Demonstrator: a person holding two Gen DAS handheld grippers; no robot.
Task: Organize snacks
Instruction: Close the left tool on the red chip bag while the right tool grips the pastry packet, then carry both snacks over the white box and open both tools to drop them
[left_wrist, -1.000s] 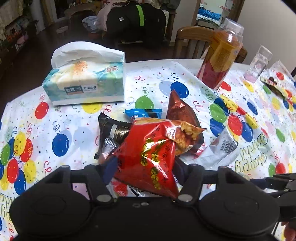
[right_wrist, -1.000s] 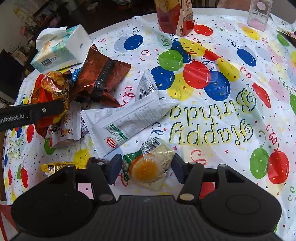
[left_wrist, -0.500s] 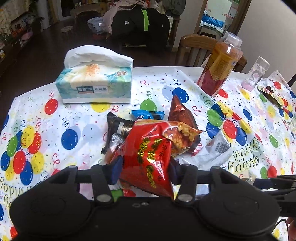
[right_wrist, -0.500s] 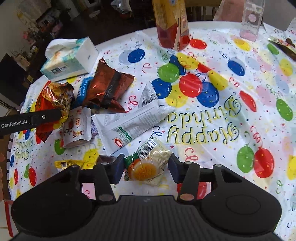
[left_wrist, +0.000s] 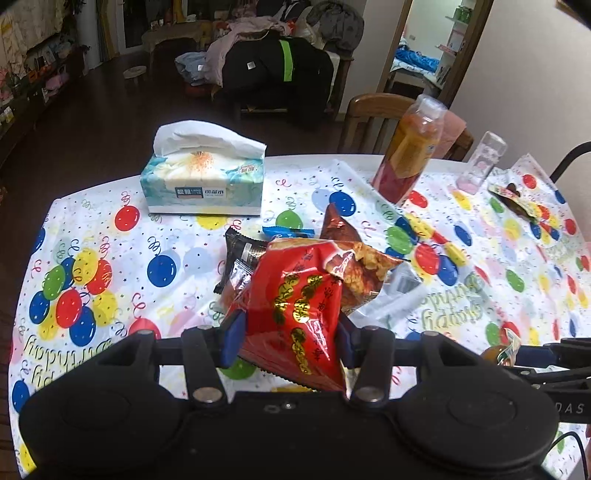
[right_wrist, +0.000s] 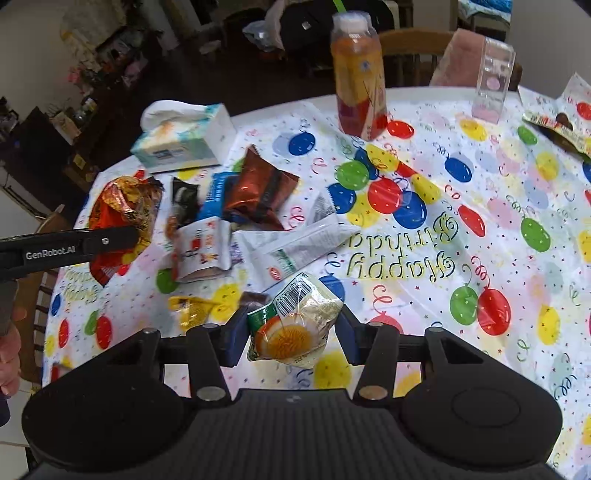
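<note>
Table (right_wrist: 480, 192) carries loose snack pile (right_wrist: 236, 218), roughly eight packets, count uncertain. Left gripper (left_wrist: 288, 332) clamped on one red chip bag (left_wrist: 303, 295), lifted: light, crinkly, crushable; pinch at seam. Right gripper (right_wrist: 291, 332) clamped on one small pastry packet (right_wrist: 295, 325): soft, slippery film.

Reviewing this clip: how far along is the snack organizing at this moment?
Early. No sorted group shows yet. In hand: the left hand-held gripper is shut on a red snack bag, and the right hand-held gripper is shut on a clear pastry packet. Left to do: a brown bag, a white pouch and a yellow packet lie loose on the tablecloth.
</note>
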